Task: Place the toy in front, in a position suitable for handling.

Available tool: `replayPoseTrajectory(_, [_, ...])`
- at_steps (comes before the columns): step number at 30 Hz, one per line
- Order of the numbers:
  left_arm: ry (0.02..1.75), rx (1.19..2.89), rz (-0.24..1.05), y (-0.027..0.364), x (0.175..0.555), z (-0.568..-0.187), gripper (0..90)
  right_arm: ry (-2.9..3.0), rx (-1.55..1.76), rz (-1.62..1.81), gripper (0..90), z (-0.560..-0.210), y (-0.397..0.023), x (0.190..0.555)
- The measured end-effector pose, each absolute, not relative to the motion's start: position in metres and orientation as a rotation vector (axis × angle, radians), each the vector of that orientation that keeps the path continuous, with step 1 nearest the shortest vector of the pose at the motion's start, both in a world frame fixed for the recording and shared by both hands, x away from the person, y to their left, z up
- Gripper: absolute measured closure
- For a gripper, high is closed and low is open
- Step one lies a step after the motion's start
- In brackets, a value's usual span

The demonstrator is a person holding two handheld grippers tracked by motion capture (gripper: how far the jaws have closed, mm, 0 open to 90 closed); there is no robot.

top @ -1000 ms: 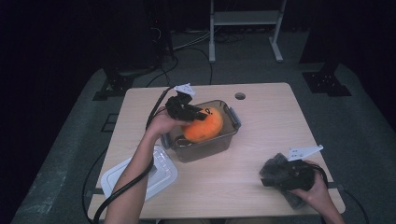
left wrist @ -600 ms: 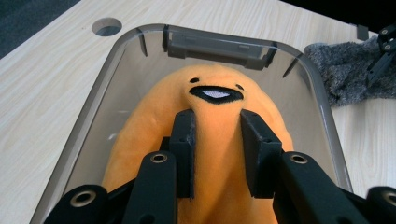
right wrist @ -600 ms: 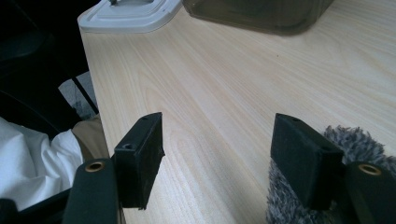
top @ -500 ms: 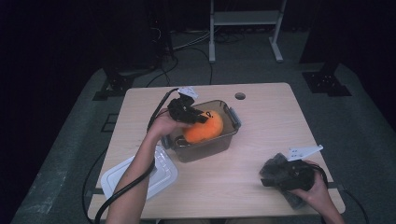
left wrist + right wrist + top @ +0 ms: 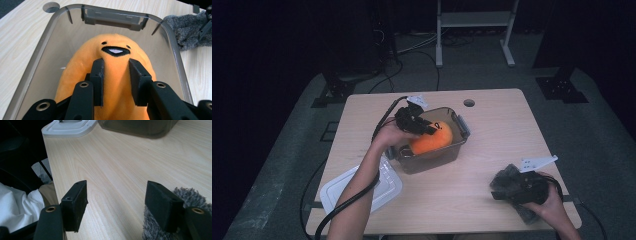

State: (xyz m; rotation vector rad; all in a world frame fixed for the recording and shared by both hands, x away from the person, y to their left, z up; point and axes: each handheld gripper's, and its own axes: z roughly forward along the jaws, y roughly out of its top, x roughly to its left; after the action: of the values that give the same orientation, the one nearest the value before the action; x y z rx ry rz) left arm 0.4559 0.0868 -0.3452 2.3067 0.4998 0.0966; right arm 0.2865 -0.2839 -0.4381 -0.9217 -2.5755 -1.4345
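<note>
High view: one translucent grey-brown container (image 5: pixel 432 155) stands near the middle of the light wooden table (image 5: pixel 492 130), open at the top, with a latch handle on its far right end. Inside it lies one orange plush toy (image 5: pixel 434 141), which takes up most of the interior. One white lid (image 5: pixel 362 187) lies flat on the table beside the container's near left corner, close to the table's front edge. The left gripper (image 5: pixel 424 127) reaches into the container from its left side. In the left gripper view, the left gripper (image 5: pixel 116 75) has its two black jaws closed on a fold of the orange plush toy (image 5: pixel 117 57), the pads pressing into the fabric just below the toy's stitched face; the toy rests on the container (image 5: pixel 35 67) floor, its face turned toward the far latch. The right gripper (image 5: pixel 504 187) rests at the table's near right corner, well apart from the container. In the right gripper view, the right gripper (image 5: pixel 117 202) has its jaws spread wide with bare tabletop between them and nothing held; one grey fuzzy cloth (image 5: pixel 160 230) lies against the outer side of one jaw. Count: one container, one lid, one plush toy, one cloth, two grippers.
</note>
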Motion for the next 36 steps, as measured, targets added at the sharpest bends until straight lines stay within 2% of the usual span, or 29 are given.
replayPoseTrajectory(36, [0.467,2.368,0.083,0.0776,0.4544,-0.3479,67.3,-2.578,-0.917,-1.431,33.3,-0.4383,-0.2835,0.2868])
